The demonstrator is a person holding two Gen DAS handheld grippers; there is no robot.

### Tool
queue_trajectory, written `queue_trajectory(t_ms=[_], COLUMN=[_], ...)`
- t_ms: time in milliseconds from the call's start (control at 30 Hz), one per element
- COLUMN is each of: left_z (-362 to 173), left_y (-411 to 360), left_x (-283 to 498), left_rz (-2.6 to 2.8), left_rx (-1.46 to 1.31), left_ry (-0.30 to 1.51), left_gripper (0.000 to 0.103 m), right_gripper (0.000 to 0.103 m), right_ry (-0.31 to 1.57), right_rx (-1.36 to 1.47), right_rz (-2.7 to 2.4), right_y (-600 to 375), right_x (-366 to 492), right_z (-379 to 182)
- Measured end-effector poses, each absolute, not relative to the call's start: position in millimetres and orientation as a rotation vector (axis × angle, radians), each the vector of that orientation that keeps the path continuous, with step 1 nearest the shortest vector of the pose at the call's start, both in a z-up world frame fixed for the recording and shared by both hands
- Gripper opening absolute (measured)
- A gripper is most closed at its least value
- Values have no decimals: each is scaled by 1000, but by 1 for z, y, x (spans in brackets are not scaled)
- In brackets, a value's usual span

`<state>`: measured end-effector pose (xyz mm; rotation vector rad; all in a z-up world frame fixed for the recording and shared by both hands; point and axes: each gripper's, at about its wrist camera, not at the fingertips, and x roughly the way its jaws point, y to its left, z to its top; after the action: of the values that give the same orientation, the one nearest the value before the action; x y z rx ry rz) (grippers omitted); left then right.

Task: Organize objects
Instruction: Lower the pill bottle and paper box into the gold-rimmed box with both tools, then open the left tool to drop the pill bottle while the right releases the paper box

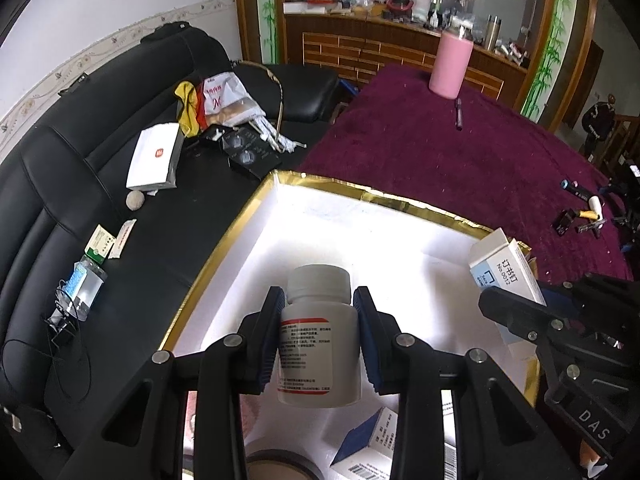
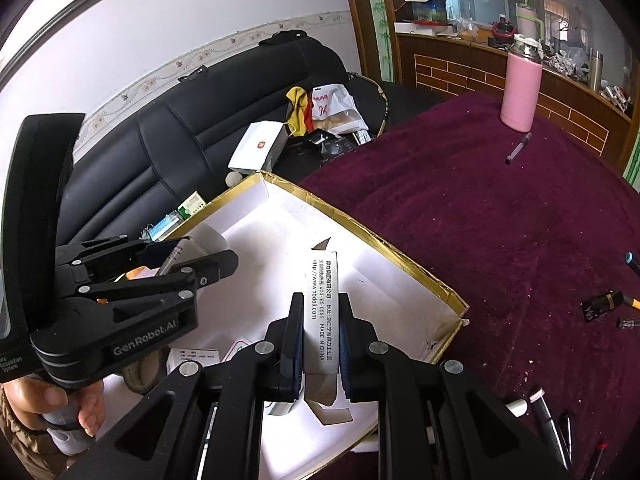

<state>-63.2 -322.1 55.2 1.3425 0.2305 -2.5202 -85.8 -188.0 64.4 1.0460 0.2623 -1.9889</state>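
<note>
My left gripper is shut on a white pill bottle with a white cap and hangs over a white box with a gold rim. In the right wrist view the same gripper and the bottle sit at the left, above the box's gold rim. My right gripper is shut on a thin staple box seen edge-on, also over the white box. From the left wrist view the staple box shows its blue-white face, with the right gripper below it.
The box lies on a purple tablecloth. In the box are a small blue-white carton and a tape roll. A pink flask and pen stand farther back. A cluttered black sofa runs along the left. Pens lie near right.
</note>
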Motion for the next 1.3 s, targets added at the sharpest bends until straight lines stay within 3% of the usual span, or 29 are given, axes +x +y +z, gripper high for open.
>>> queue_trajectory(t_ms=[367, 700, 767, 833, 967, 1133, 1300], left_z=[24, 31, 35, 39, 48, 61, 76], left_y=[-322, -313, -312, -311, -307, -298, -288], left_x=[-78, -75, -74, -72, -64, -51, -34], left_rz=[-2462, -2474, -2479, -2482, -2497, -2527, -2557], left_rx=[1453, 1418, 1407, 1393, 1361, 1315, 1272], left_ry=[239, 160, 160, 156, 148, 146, 145], left_gripper=[35, 35, 37, 39, 46, 55, 59], right_gripper=[16, 18, 30, 49, 57, 86, 93], right_ry=[288, 284, 278, 260, 237, 188, 133], right_rx=[1113, 1112, 1103, 1086, 1040, 974, 951], right_rz=[-1996, -2020, -2027, -2038, -2066, -2118, -2152], right_y=[-191, -188, -186, -182, -173, -147, -115], right_x=[-102, -101, -99, -97, -90, -74, -57], right_z=[37, 37, 40, 47, 63, 84, 96])
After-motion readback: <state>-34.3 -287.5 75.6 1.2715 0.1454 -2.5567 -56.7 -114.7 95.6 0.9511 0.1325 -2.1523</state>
